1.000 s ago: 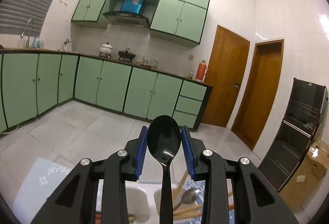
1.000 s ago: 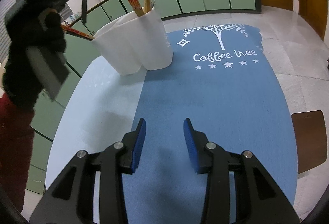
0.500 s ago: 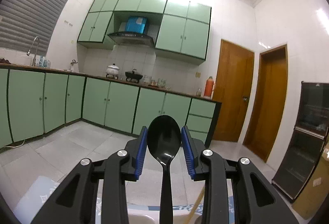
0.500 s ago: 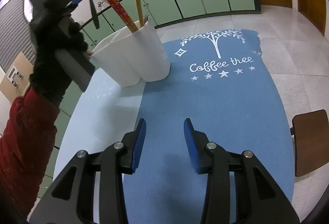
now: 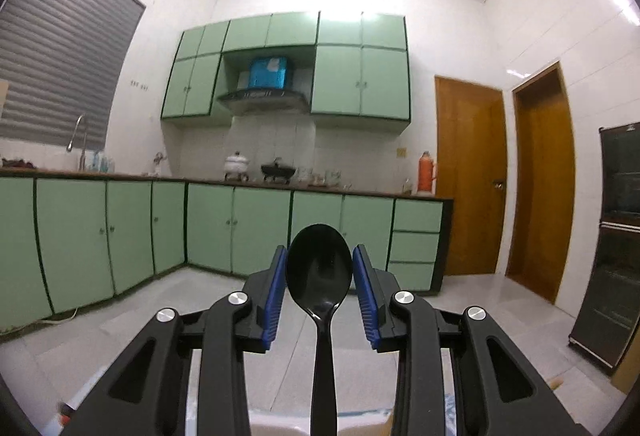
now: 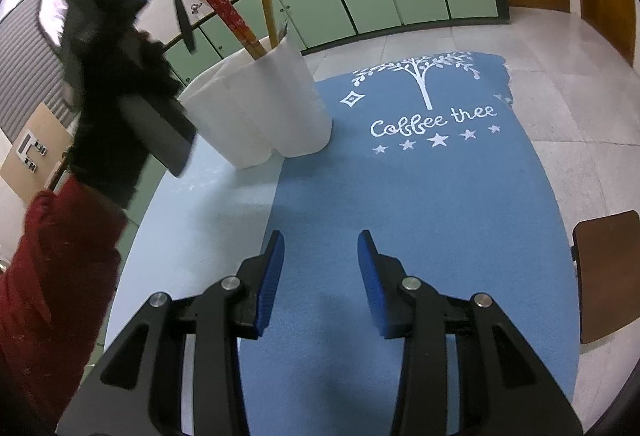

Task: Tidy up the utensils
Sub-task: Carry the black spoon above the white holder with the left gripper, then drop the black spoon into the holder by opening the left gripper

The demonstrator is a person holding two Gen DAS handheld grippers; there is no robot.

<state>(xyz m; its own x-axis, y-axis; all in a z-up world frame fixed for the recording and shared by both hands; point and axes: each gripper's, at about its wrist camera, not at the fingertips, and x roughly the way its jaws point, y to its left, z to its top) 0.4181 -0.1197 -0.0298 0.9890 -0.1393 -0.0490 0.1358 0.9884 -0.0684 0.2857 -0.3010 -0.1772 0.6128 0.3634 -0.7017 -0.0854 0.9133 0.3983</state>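
My left gripper point(image 5: 319, 272) pinches a black spoon point(image 5: 319, 268) above the white holder point(image 6: 260, 104) at ten o'clock; right gripper point(image 6: 320, 268) spread, empty; chopsticks point(image 6: 224, 8) already stowed.

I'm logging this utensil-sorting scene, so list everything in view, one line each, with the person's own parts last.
Spoon: one, black, clamped by its bowl in the left gripper, handle hanging down.
Holder: one, white, lobed, on the mat's far left part.
Chopsticks: red patterned ones and a plain wooden one, upright in the holder.
Mat: one, blue with white tree print, on the table.
Chair seat: one, brown, right of the table.
Cabinets: many, pale green, along the far walls.
Doors: two, brown wood, far right.
Sleeve: one, red, left edge.
Left gripper: black with blue pads, closed on the spoon.
Right gripper: same make, open, empty, over the mat.
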